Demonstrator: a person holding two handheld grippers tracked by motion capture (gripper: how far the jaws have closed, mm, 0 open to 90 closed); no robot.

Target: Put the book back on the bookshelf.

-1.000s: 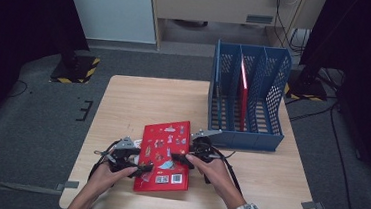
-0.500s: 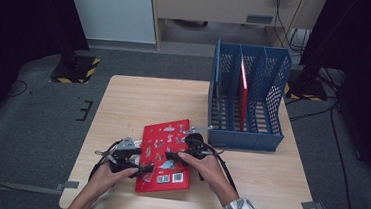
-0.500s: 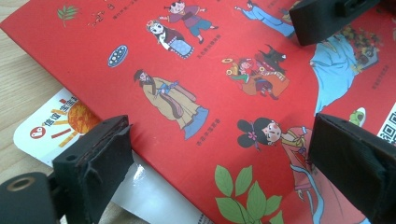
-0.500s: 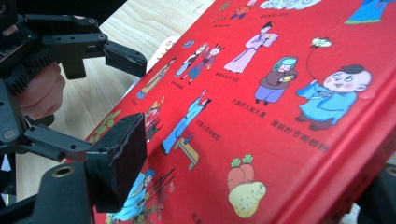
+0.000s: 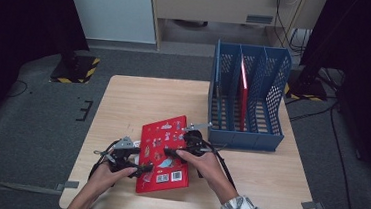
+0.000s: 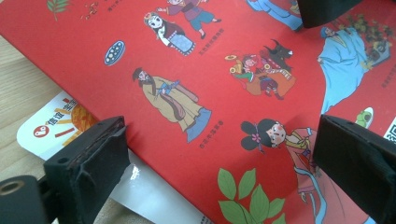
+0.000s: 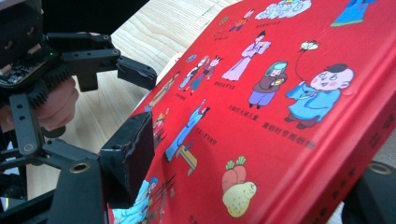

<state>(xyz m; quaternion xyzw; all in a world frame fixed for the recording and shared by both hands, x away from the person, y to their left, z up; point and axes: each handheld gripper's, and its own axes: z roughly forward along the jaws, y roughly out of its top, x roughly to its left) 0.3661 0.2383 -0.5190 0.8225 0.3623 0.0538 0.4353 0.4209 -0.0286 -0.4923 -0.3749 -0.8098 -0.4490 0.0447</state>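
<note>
— High view first: both forearms come in low, the left gripper at the red book's left edge, the right gripper on its right side.

— Are the jaws on it?

— The left jaws stand wide and have just been opening, the cover between them. The right jaws have just been closing, one on the cover, one under the spine, which is lifted.

— And the book?

— On the tabletop, long axis running away from the person, toward the blue file rack.
</note>
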